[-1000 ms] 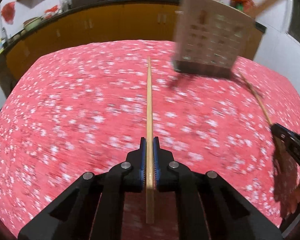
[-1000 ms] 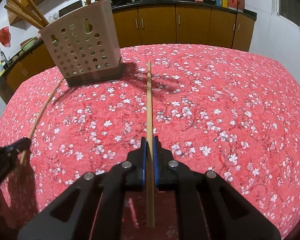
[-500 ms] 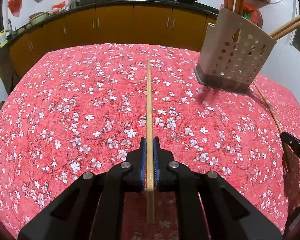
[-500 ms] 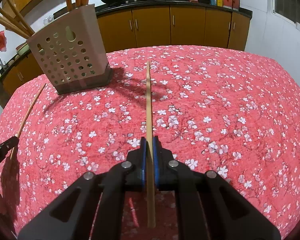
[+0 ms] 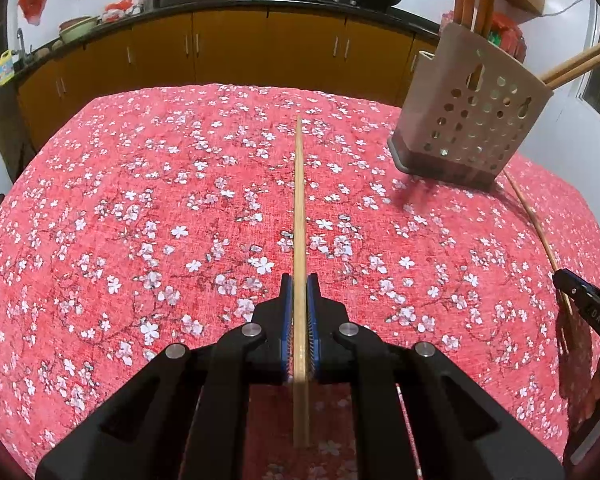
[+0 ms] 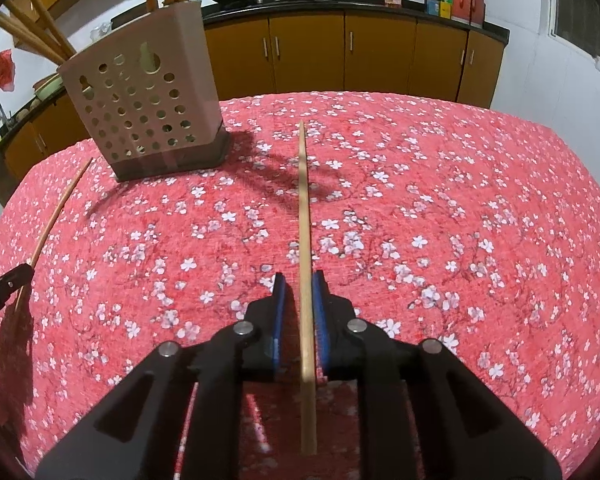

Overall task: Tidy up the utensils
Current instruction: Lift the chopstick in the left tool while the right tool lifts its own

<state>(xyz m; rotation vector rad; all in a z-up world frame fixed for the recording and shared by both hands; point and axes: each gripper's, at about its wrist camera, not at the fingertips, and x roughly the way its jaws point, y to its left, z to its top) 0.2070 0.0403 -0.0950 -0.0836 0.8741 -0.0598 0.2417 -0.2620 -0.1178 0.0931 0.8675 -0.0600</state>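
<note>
Holding one chopstick [image 5: 299, 216] clamped in the left gripper [image 5: 299, 320] while the right gripper [image 6: 300, 312] has just been opening around its chopstick [image 6: 305, 216], pads clear; next, likely carry both to the perforated holder [image 6: 148, 108] toward the counter's [image 6: 460, 200] far edge.

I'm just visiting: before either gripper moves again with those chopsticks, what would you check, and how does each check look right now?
1. Left gripper clamps its chopstick: ok, the pads press it on both sides.
2. Right gripper clamps its chopstick: not ok, its jaws have just been opening and gaps show beside the stick.
3. Utensil holder stands upright on the red floral tablecloth: ok.
4. Room in the holder for more: cannot tell, its top is cut off; several chopsticks already stick out.
5. Cloth between the grippers and the holder is bare: ok.
</note>
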